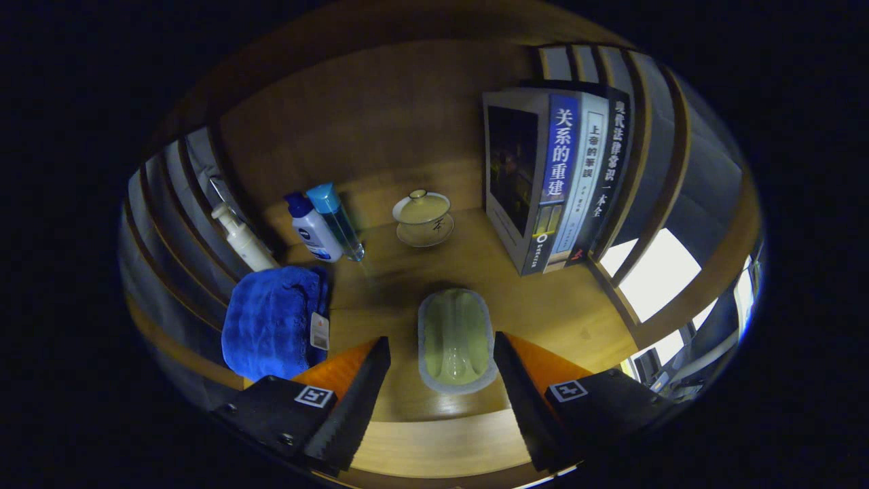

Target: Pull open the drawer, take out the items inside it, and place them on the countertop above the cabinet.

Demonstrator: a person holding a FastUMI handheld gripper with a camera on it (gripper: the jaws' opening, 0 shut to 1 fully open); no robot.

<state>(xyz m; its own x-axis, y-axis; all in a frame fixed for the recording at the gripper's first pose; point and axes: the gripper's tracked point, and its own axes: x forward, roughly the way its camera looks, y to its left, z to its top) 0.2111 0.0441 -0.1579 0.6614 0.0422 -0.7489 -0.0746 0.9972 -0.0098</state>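
Wooden countertop (543,299), slatted sides, books (557,183) and lidded tea cup (422,216) at back. Pale green soap dish (455,339) lies flat between fingers, long axis running along them. Gripper (441,367) spread wide, touching nothing; dish appears placed.

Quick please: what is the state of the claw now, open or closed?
Claw: open, holding nothing; the pale green dish lies between its fingers, untouched.
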